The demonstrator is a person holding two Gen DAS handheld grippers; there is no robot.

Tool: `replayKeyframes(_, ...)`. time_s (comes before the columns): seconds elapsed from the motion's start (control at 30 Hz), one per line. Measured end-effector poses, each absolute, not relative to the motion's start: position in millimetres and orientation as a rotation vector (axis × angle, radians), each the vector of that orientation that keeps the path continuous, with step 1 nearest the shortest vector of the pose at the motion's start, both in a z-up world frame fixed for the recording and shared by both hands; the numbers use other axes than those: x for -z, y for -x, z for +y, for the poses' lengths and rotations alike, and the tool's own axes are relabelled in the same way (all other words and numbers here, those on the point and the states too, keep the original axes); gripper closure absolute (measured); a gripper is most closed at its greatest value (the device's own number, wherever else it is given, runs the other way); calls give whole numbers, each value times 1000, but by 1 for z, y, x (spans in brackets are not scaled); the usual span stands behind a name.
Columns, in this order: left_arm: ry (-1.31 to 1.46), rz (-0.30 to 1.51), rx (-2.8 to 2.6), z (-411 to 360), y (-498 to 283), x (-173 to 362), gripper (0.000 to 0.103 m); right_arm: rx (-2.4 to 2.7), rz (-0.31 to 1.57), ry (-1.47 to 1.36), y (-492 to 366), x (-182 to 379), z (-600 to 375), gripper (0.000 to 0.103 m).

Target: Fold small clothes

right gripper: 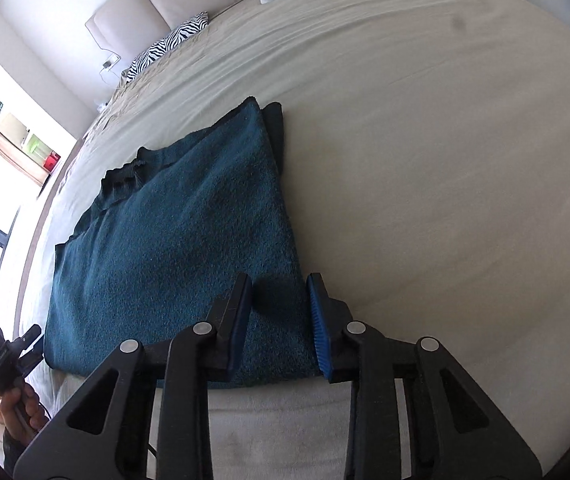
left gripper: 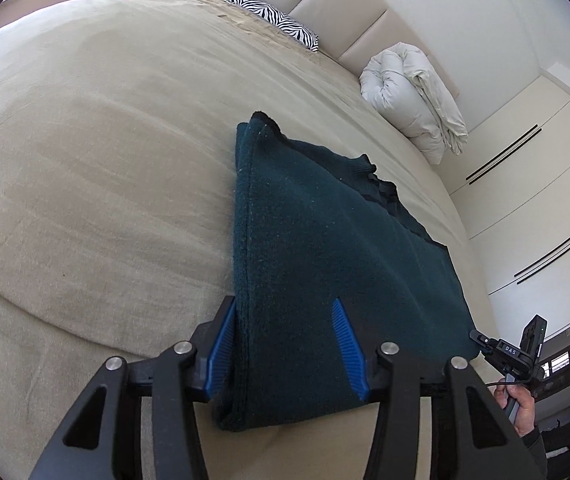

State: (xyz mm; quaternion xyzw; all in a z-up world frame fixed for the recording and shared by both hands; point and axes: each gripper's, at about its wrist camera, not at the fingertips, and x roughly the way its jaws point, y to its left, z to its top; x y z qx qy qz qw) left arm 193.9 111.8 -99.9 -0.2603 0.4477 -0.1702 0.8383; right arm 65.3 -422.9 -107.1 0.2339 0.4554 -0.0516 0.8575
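Black gripper arms are filling the bottom of both wrist views, cutting off the near hem of the dark teal sweater point(left gripper: 325, 248) that is lying folded on the beige bed point(left gripper: 85, 160). Left gripper point(left gripper: 289, 352) is straddling one near corner with jaws partly open, pad contact unclear. Right gripper point(right gripper: 281, 324) is pinching the other corner's edge, jaws narrow.

Bed point(left gripper: 85, 140), beige cover. Lying on it: folded dark teal sweater point(left gripper: 325, 248) near front edge; zebra-print pillow point(left gripper: 273, 20) and rolled white duvet point(left gripper: 413, 100) by headboard.
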Motion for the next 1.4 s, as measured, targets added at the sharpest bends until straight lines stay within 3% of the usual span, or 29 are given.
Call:
replayKeyframes(0.17,527,947,324,112,-196,101,79,121,937,-455,-59,99,-419,93)
replayKeyframes(0.27,534,953,310,116,-196,106,87,140,923,-434,-56,94,-415,93)
replayKeyframes(1.4,440,990,322,122,-190,108,95,151,933,-499,-27,108,-423,98)
